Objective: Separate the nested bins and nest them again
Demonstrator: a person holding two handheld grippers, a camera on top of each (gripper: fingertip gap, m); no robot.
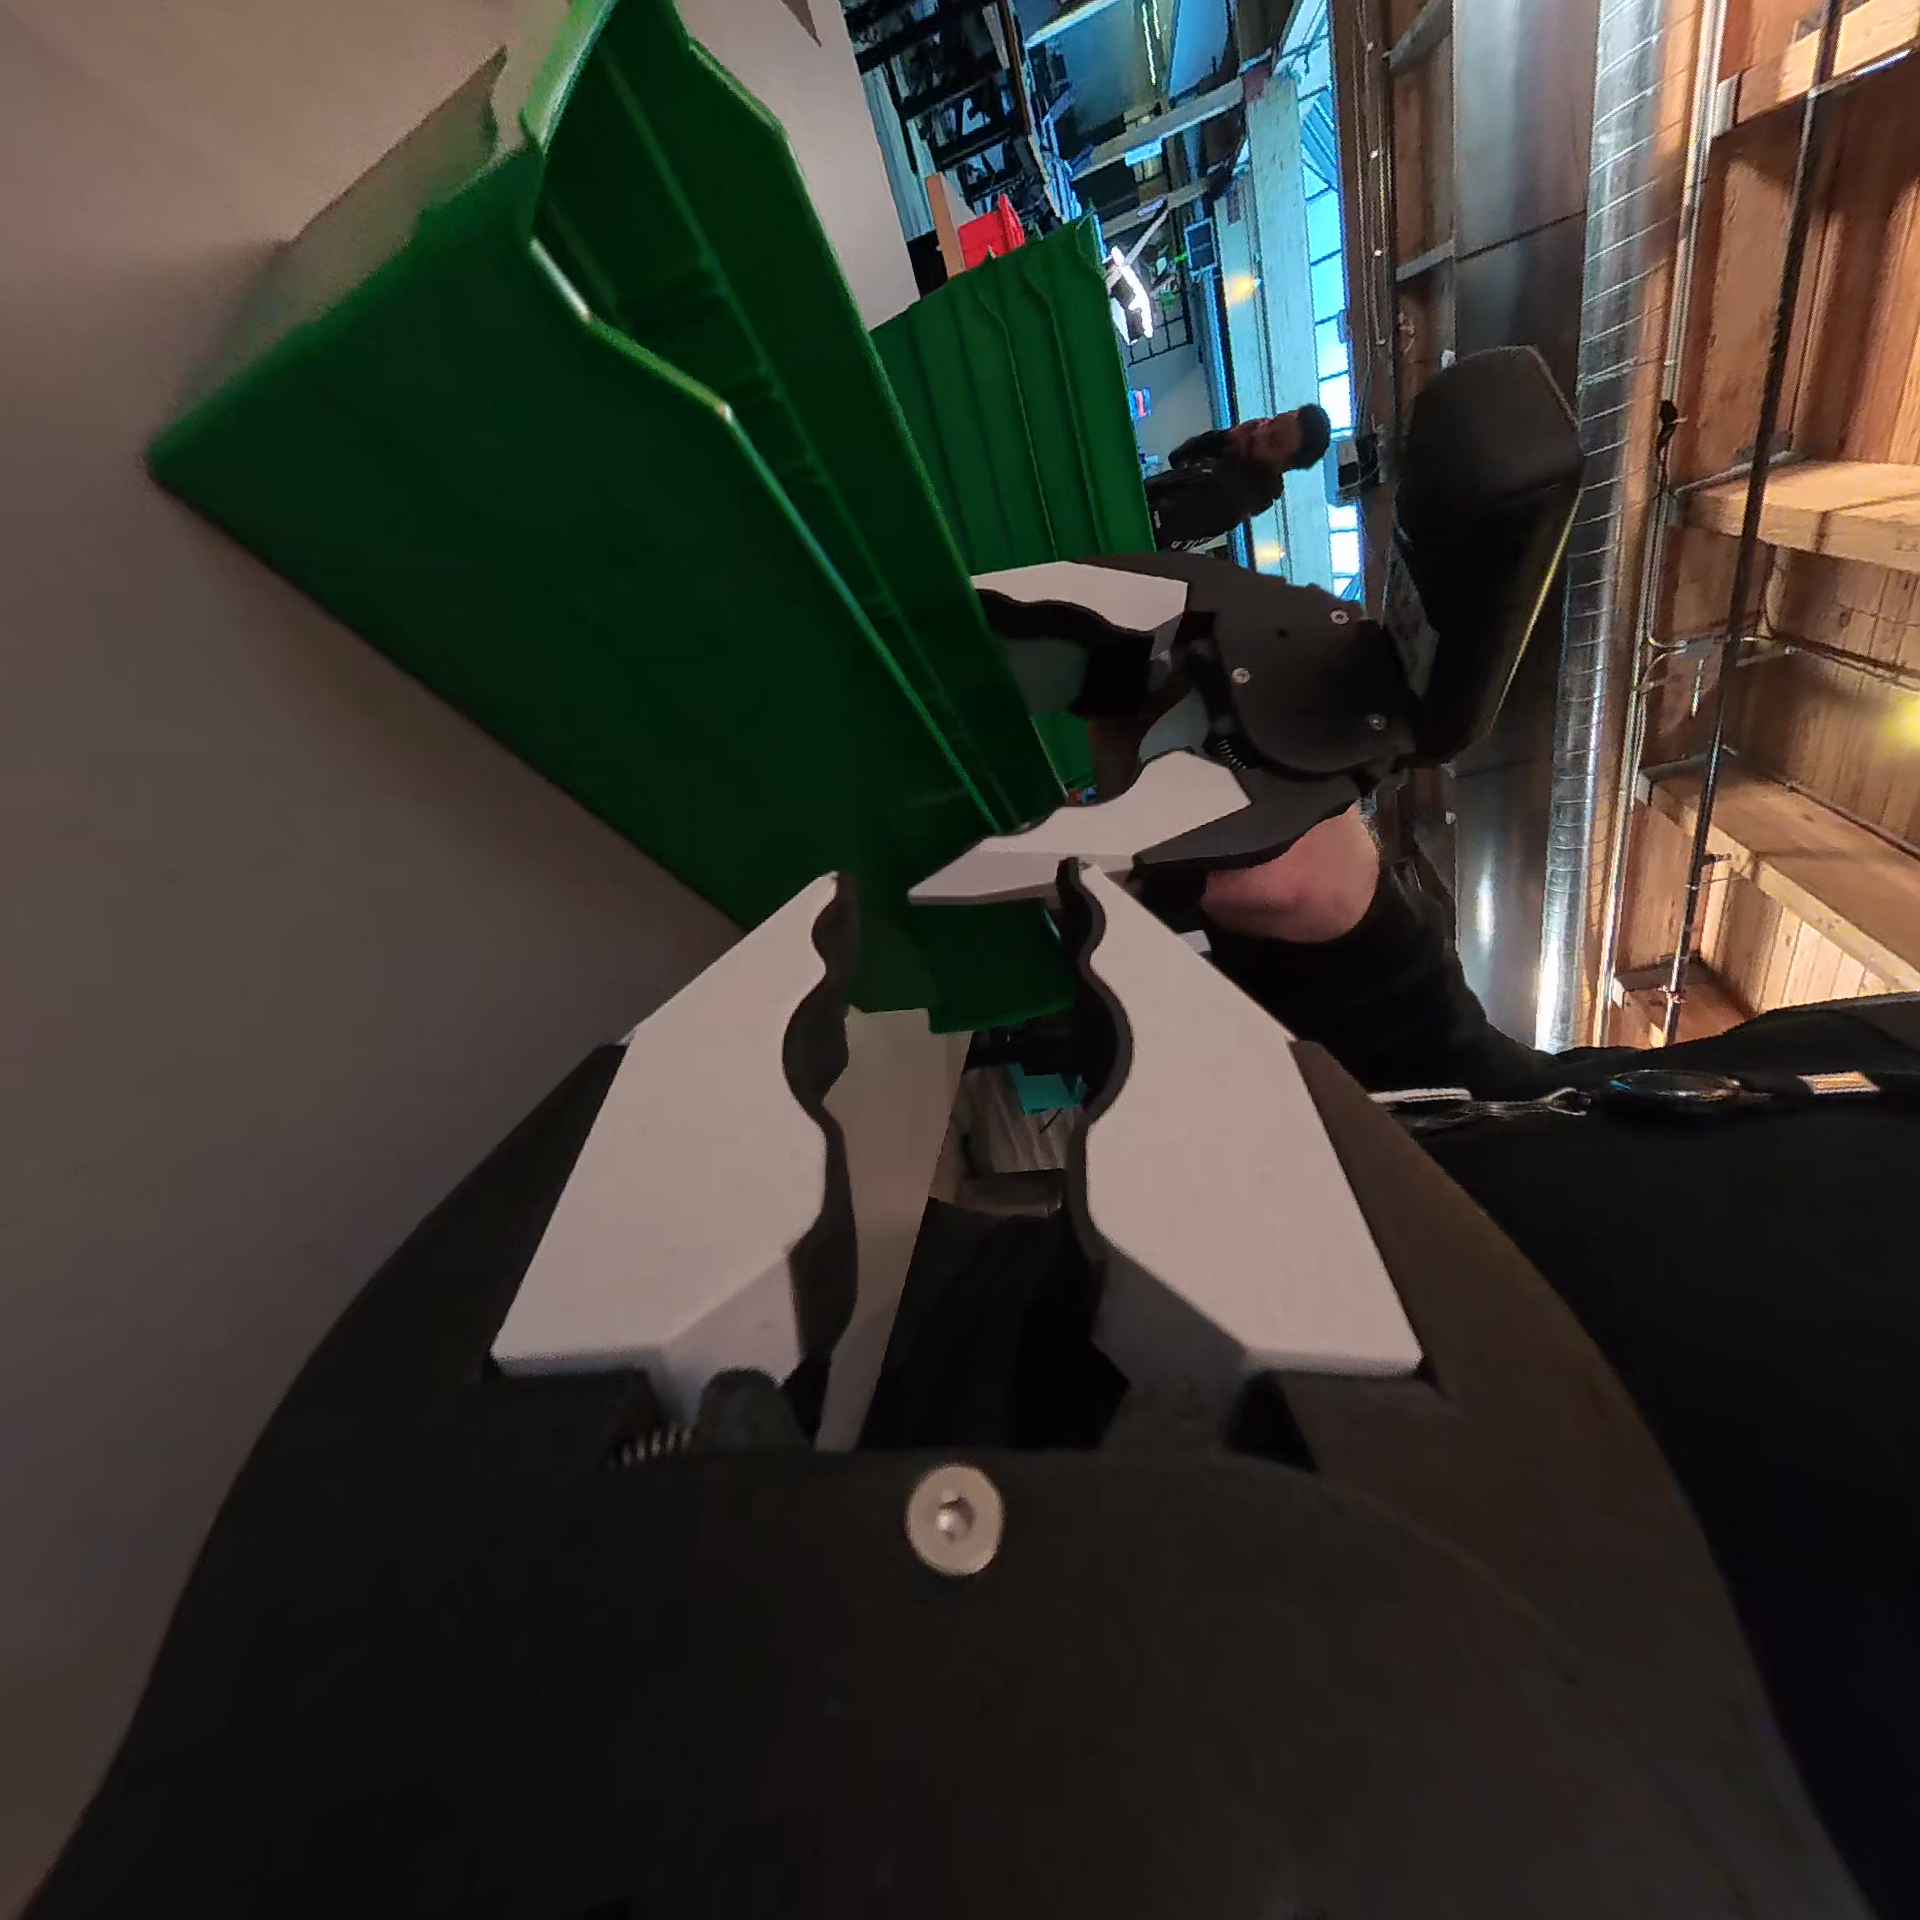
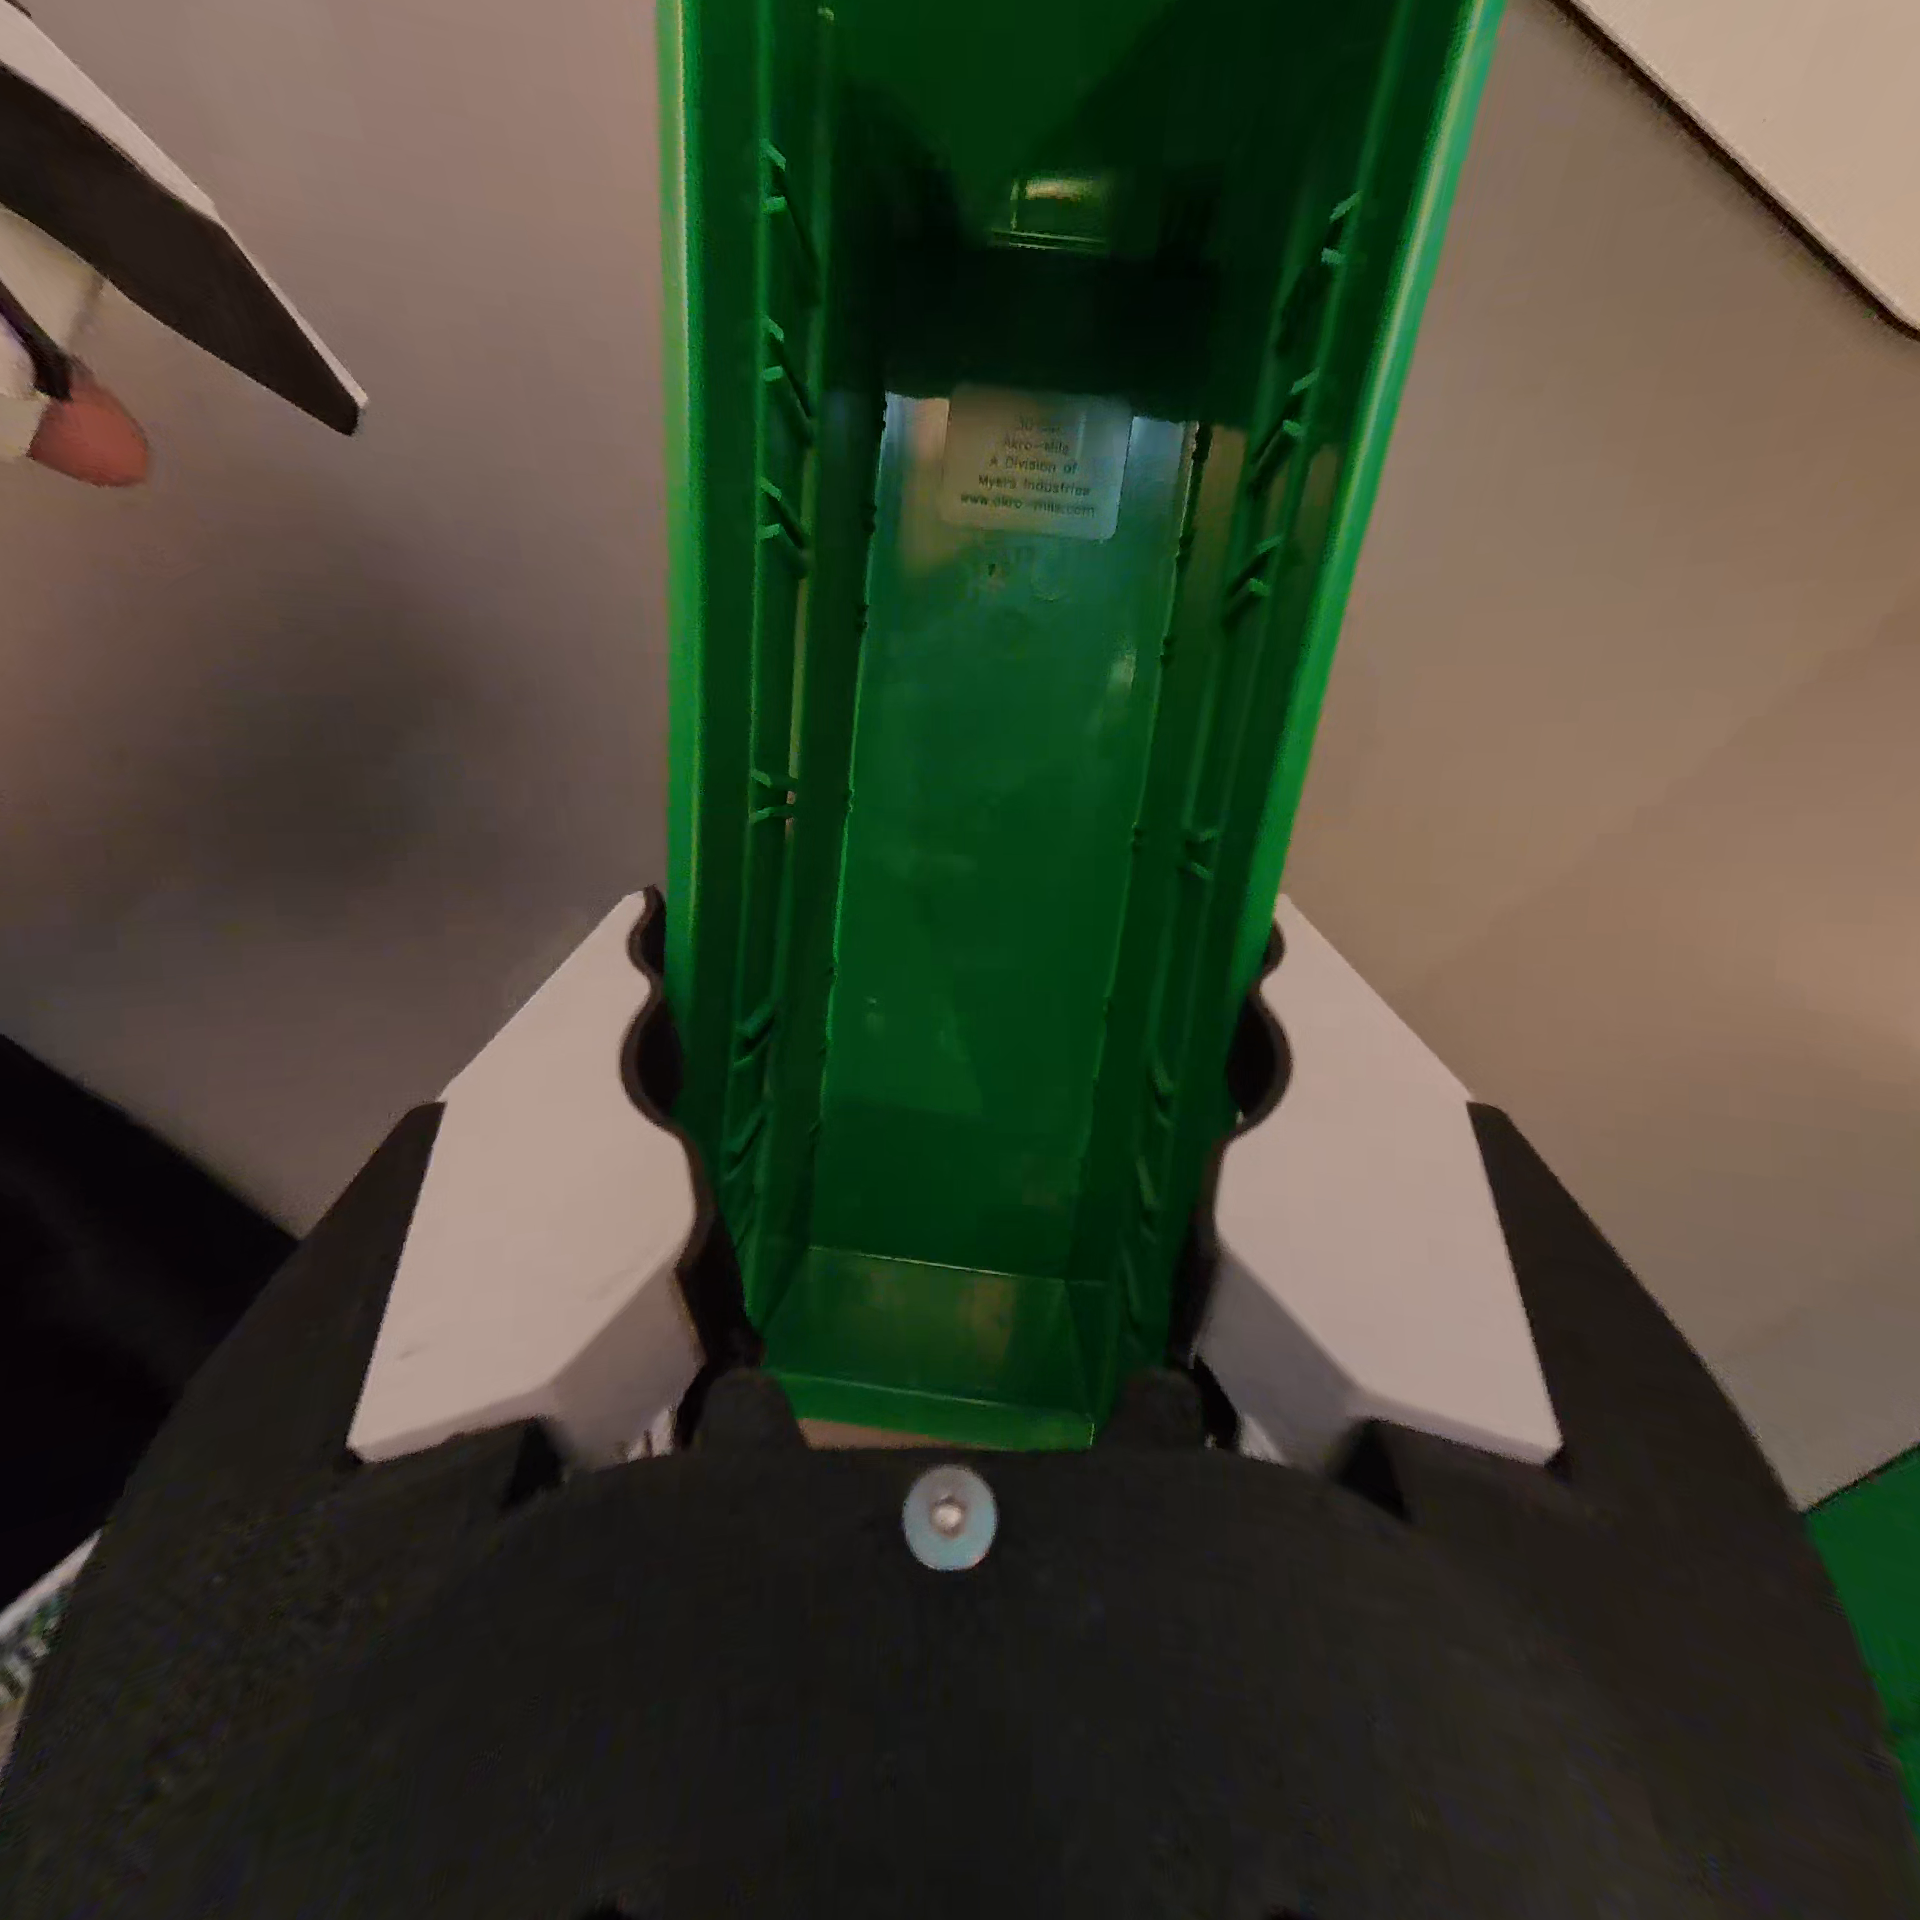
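Right claw (image 2: 961, 1049): clamped across the narrow green bin (image 2: 997, 831), one finger on each outer side wall.
Left claw (image 1: 961, 914): fingers apart, straddling the bin's corner.
Bin location: above the desk (image 2: 364, 727); contact indeterminate.

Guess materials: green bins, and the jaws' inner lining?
Green bins: likely injection-moulded plastic, semi-glossy; thin walls, moulded ribs and soft sheen on the floor. Lining of the right gripper jaws: black, matte, wavy-profiled, probably rubber or foam; cannot tell which. Outer faces look like matte grey plastic.
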